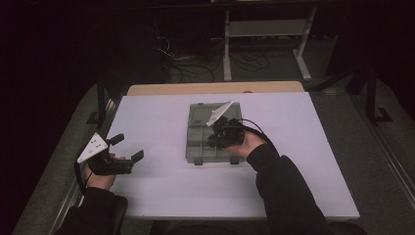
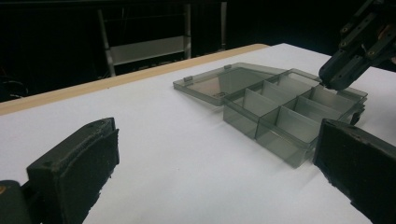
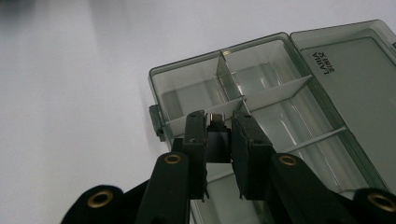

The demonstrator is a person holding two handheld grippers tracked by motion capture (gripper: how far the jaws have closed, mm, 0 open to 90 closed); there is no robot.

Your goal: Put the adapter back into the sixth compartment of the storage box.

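A smoky clear compartment box [image 1: 196,147] lies open at mid-table, its lid [image 1: 199,115] folded flat on the far side. My right gripper [image 1: 216,141] hovers over the box's compartments [image 3: 275,91], shut on a small black part with a metal tip [image 3: 217,140]. From the left gripper view the right gripper [image 2: 334,79] hangs just above the box [image 2: 280,123]. My left gripper [image 1: 128,148] rests near the table's left edge, open, nothing between its jaws [image 2: 215,158]. The compartments I can see hold nothing.
The white tabletop [image 1: 161,186] has a wooden strip [image 1: 215,88] along its far edge. Beyond it stand a metal rack [image 1: 266,29] and floor cables [image 1: 195,63] in the dark. A black cable [image 1: 259,129] trails from the right gripper.
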